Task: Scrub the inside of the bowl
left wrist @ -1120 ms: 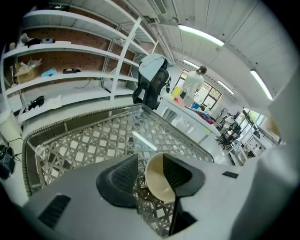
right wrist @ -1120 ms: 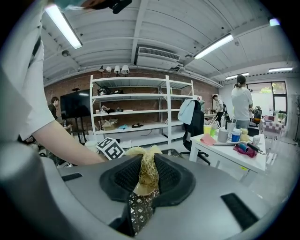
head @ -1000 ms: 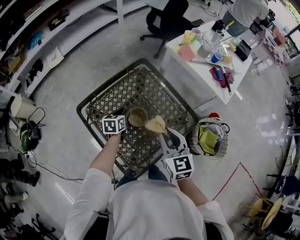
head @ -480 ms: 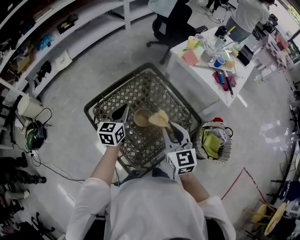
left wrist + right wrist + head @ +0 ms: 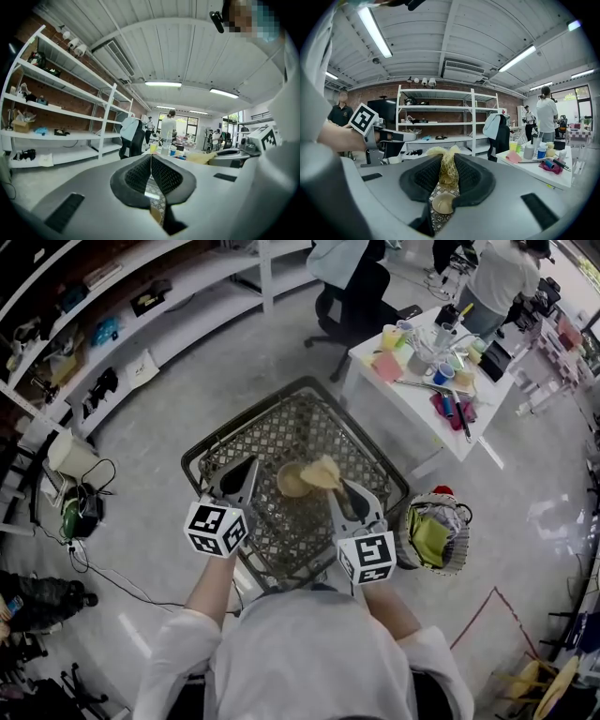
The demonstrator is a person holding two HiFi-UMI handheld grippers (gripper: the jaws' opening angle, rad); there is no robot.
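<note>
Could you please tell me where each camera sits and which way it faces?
Head view: on the person's head, steeply down at the bowl and wire table; forearms show.
Left gripper view: on the left gripper, level toward shelves; just-closed, empty jaws show.
Right gripper view: on the right gripper, toward shelves; jaws grip the scrubber.
Shared: the white desk.

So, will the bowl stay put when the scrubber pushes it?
Probably not: the bowl sits loose on the lattice table, and the left gripper, just closed empty, is apart from it, so it may slide. Being round, it could also tip if pressed near its rim.
</note>
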